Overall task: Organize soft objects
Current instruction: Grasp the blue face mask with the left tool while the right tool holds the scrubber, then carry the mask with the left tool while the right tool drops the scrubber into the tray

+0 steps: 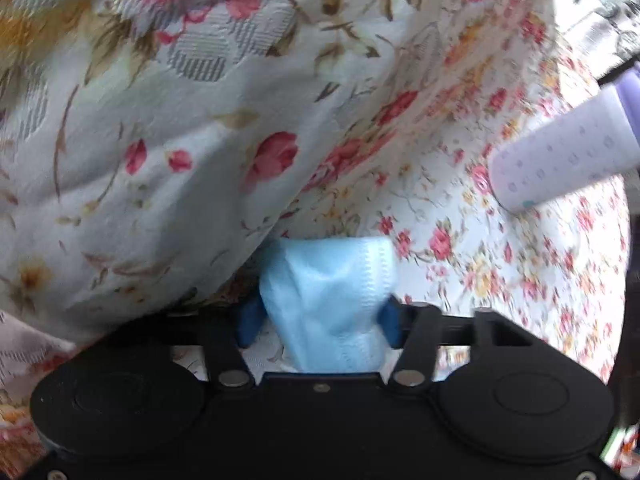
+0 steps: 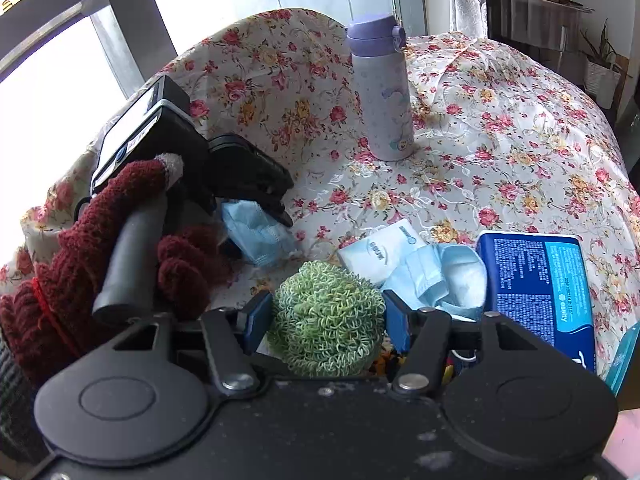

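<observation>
Now the left gripper [image 1: 320, 320] pinches the blue face mask [image 1: 328, 300], apparently bunched lengthwise between its pads; right gripper [image 2: 326, 320] clamps the green scrubber [image 2: 326, 320].

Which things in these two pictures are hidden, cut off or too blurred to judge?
- Left wrist view: purple drinking bottle, cut by right edge, blurred.
- Right wrist view: second light blue face mask, partly behind green coiled scrubber ball.
- Right wrist view: dark blue tissue pack, print too small to read.
</observation>
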A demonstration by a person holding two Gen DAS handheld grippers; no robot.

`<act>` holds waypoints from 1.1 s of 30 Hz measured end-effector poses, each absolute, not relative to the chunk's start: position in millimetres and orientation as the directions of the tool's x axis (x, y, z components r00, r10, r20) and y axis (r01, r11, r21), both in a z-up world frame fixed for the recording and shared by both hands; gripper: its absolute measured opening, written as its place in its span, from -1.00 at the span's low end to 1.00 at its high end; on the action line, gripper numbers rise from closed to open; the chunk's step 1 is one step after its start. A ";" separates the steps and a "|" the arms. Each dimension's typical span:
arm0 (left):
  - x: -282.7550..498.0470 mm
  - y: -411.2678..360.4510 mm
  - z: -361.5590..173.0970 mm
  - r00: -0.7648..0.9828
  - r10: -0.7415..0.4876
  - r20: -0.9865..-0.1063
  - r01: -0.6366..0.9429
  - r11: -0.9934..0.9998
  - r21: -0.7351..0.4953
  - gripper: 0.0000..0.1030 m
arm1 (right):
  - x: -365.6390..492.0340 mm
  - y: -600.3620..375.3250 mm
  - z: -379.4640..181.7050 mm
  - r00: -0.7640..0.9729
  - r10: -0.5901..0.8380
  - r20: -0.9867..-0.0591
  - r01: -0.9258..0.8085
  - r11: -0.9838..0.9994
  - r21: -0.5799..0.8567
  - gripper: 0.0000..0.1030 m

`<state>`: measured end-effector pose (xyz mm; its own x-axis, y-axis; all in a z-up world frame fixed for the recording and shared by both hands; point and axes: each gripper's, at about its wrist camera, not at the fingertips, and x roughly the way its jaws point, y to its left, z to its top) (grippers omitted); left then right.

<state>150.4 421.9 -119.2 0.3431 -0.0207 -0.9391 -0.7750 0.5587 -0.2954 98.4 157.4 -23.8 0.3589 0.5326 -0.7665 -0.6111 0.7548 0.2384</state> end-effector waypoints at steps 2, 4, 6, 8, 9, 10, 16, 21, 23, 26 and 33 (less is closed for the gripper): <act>146.0 420.7 -114.2 0.351 -0.030 -0.936 -0.748 0.593 -0.299 -0.10 | 95.5 160.5 -21.6 0.356 0.543 -0.761 -0.618 0.747 0.244 0.14; 141.8 418.3 -106.6 0.358 -0.023 -0.933 -0.725 0.623 -0.293 -0.11 | 91.3 164.8 -19.4 0.352 0.551 -0.757 -0.627 0.739 0.246 0.14; 135.1 415.9 -94.9 0.373 -0.017 -0.928 -0.699 0.653 -0.292 -0.11 | 86.2 171.3 -17.0 0.344 0.562 -0.752 -0.639 0.727 0.252 0.14; 128.5 409.8 -79.5 0.388 0.006 -0.922 -0.661 0.699 -0.274 -0.11 | 79.2 178.2 -13.9 0.335 0.576 -0.746 -0.655 0.712 0.255 0.14; 125.8 406.8 -72.1 0.393 0.026 -0.919 -0.644 0.721 -0.256 -0.12 | 75.1 181.6 -12.0 0.332 0.583 -0.742 -0.663 0.703 0.256 0.14; 123.1 402.7 -63.4 0.397 0.061 -0.916 -0.623 0.751 -0.221 -0.11 | 70.5 185.7 -10.0 0.327 0.592 -0.737 -0.673 0.693 0.258 0.14; 98.6 376.1 -16.6 0.431 0.311 -0.847 -0.499 0.864 0.064 -0.14 | 46.9 202.5 -5.4 0.285 0.632 -0.721 -0.710 0.644 0.284 0.14; 72.4 355.4 -10.3 0.399 0.480 -0.781 -0.438 0.849 0.297 -0.12 | 18.0 220.7 -6.5 0.227 0.656 -0.720 -0.751 0.588 0.299 0.14; 60.6 355.9 -12.9 0.377 0.476 -0.794 -0.431 0.849 0.304 -0.12 | 5.6 222.8 -8.2 0.204 0.657 -0.726 -0.765 0.570 0.301 0.14; 42.7 356.7 -19.7 0.334 0.453 -0.827 -0.438 0.851 0.289 -0.13 | -11.0 220.8 -12.8 0.147 0.659 -0.738 -0.764 0.549 0.338 0.14; -0.4 335.6 -20.7 0.318 0.313 -0.895 -0.415 0.895 0.166 -0.13 | -38.5 186.9 -17.3 0.105 0.609 -0.786 -0.712 0.598 0.369 0.14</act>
<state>-0.4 335.6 -20.7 0.3181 0.3134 -0.8948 -0.4150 0.8946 0.1658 -38.5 186.9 -17.3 0.1051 0.6092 -0.7861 -0.7115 0.5983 0.3685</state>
